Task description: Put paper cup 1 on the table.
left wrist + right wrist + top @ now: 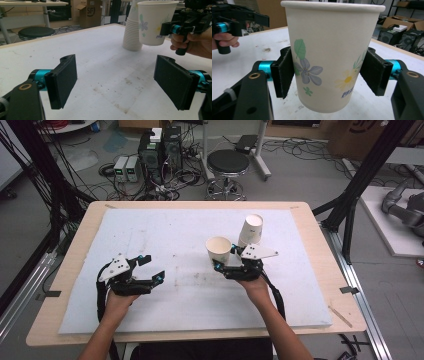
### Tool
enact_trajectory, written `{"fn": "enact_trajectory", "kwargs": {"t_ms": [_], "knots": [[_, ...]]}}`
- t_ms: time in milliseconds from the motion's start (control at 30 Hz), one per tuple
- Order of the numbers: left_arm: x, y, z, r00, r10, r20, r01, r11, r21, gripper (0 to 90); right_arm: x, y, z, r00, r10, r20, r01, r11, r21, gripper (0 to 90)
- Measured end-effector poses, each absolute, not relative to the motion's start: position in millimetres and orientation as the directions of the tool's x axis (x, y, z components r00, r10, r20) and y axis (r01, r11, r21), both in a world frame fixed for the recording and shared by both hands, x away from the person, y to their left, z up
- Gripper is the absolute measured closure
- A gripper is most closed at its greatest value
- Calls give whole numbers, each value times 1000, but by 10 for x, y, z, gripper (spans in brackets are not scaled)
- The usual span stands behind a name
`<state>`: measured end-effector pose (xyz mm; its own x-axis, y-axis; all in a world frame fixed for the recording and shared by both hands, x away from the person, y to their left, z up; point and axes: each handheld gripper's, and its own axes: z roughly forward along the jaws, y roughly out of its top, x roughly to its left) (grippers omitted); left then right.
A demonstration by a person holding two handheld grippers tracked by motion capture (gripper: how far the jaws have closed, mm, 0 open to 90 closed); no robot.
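While a person's two forearms reach in over the white mat covering a wooden table, the right gripper holds a single paper cup upright and lifted clear of the mat, its jaws clamped against the cup's two sides. Seen from the right gripper view, the black pads press the flower-printed wall of the cup below its rim, with the bottom of the cup hanging free above the mat. Just behind and to the right of the held cup stands a stack of paper cups, leaning slightly, its base on the mat; the left gripper view shows the stack partly behind the raised cup. Well apart, near the left of the mat, the left gripper rests low with its jaws spread wide and nothing between them.
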<state>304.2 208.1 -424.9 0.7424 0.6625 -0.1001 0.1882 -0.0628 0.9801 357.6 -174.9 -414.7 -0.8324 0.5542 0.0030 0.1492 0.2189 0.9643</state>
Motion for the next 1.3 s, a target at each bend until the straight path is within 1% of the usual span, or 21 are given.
{"fn": "enact_trajectory", "kwargs": {"t_ms": [333,733,867,1000,1300], "knots": [[3014,2107,-4231,741,664,-97,185,-63,981,188,3764,-1432,-4195,-818,575,2,175,245,953,327],[3016,2133,-4233,731,676,-96,192,-68,979,188,3944,-1170,-4396,-784,619,38,272,289,918,326],[3020,2132,-4239,729,677,-100,200,-71,977,191,3974,-1134,-4459,-783,620,58,303,298,905,326],[3022,2131,-4240,729,678,-99,201,-73,977,191,4000,-1128,-4500,-772,634,43,323,332,886,326],[3026,2128,-4247,726,680,-100,207,-78,975,191,4006,-1128,-4500,-772,634,34,350,380,856,326]]}}
